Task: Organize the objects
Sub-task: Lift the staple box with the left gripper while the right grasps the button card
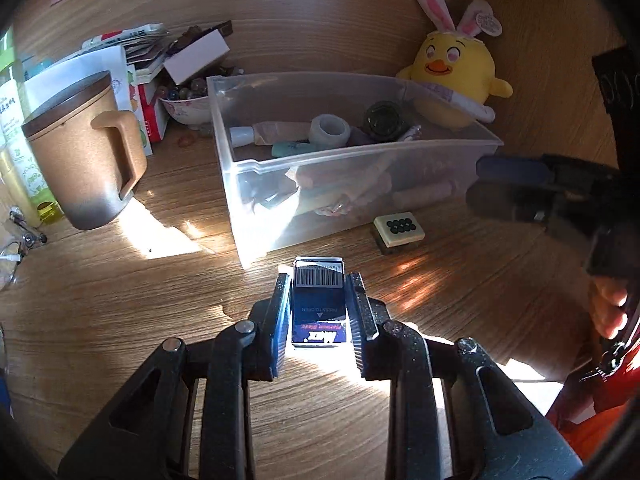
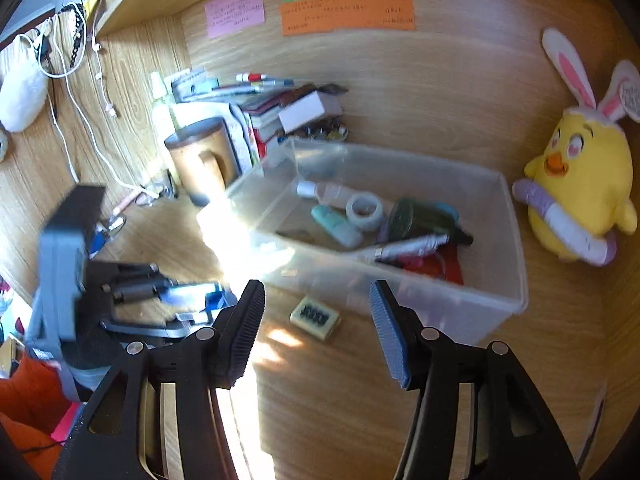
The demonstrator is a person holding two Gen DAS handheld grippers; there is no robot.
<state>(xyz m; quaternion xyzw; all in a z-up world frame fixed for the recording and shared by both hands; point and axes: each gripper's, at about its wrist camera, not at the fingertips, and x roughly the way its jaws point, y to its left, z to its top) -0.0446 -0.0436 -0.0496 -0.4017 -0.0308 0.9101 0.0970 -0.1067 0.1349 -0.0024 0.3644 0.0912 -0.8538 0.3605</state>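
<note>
Your left gripper has its fingers clenched on a small dark blue box with a barcode label, low over the sunlit wooden counter just in front of the clear plastic bin. Your right gripper has its fingers spread apart with nothing between them, above a cream tile with dark dots lying on the counter just beside the bin's front wall. The bin holds a roll of tape, a pen and small tubes. A yellow chick plush sits right of the bin; a brown mug stands left.
</note>
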